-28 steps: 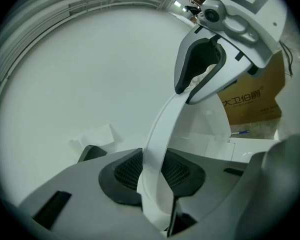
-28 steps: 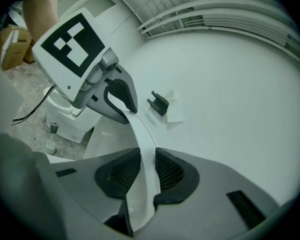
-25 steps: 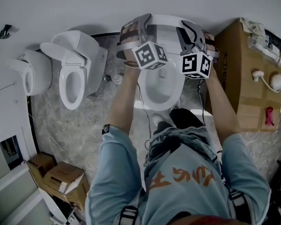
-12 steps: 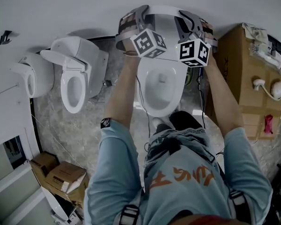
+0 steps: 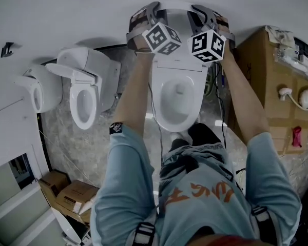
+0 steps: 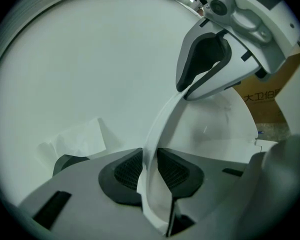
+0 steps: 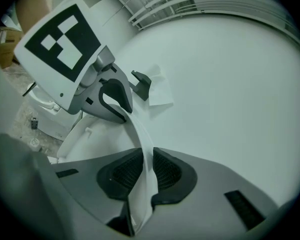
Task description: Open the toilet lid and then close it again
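Head view is showing you tipping the toilet lid (image 5: 175,7) closer to the wall than 1 second ago. Your left hand-held gripper (image 6: 150,170) and right hand-held gripper (image 7: 144,171), jaws just closing tighter, are pinching its rim, so opening is nearly finishing.

White toilet lid (image 6: 162,119), black-and-white marker cubes (image 5: 161,39) (image 5: 207,46), brown cardboard box (image 5: 256,86)

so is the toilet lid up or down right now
Up: the lid stands raised at the back of the toilet, and the bowl below it lies uncovered in the head view.
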`<state>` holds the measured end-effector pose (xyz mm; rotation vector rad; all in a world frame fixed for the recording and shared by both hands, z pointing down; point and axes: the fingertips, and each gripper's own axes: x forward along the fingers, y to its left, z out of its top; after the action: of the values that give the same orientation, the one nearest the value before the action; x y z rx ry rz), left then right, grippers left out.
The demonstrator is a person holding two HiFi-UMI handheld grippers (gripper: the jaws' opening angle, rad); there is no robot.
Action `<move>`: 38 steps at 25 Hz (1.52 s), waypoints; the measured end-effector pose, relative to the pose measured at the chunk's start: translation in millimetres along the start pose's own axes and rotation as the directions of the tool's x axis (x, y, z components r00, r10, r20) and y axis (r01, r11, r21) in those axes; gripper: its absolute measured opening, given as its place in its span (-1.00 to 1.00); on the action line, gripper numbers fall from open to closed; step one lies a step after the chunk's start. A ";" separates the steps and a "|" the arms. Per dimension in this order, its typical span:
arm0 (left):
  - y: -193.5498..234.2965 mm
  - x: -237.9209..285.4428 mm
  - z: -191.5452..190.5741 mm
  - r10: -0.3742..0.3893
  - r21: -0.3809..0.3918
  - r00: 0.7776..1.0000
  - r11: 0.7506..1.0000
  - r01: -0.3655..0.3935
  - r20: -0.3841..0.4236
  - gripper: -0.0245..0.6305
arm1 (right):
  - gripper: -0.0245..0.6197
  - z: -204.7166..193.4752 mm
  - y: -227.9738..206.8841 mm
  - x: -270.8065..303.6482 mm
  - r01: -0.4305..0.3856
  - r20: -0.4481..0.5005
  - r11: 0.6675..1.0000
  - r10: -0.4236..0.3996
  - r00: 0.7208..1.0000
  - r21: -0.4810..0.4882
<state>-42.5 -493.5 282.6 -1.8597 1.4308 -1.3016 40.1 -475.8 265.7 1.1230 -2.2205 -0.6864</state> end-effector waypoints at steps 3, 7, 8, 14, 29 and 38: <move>2.1 7.9 1.8 0.007 -0.009 1.000 1.000 -0.007 -0.004 -0.62 | -0.69 -2.8 -4.3 6.9 -0.003 -0.007 1.000 0.003 1.000 0.002; -3.4 6.5 -2.3 -0.040 -0.067 0.999 0.997 0.039 -0.013 -0.38 | -0.60 -6.3 0.7 8.7 -0.037 -0.009 0.999 0.037 0.999 -0.001; -3.9 2.5 -4.2 -0.054 -0.079 0.998 0.995 0.053 -0.011 -0.20 | -0.53 -4.9 1.8 7.7 -0.045 -0.007 0.999 0.045 0.999 -0.002; -24.0 -46.4 -23.2 -0.047 -0.097 0.998 0.994 0.049 0.030 -0.29 | -0.56 -12.4 12.2 -45.7 0.061 0.000 0.986 -0.061 0.998 0.154; -192.1 -191.4 -141.4 -0.280 -0.161 0.959 0.945 0.284 0.046 -0.41 | -0.58 -63.8 193.3 -169.2 -0.028 -0.092 0.911 0.072 0.993 0.412; -342.9 -245.3 -183.2 -0.514 -0.144 0.856 0.844 0.517 0.058 -0.36 | -0.43 -115.0 316.0 -222.1 -0.156 -0.114 0.847 0.246 0.963 0.508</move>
<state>-39.4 -112.6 539.9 -2.4739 1.0764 -1.4320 53.9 -148.6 500.6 1.1026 -2.3775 0.0887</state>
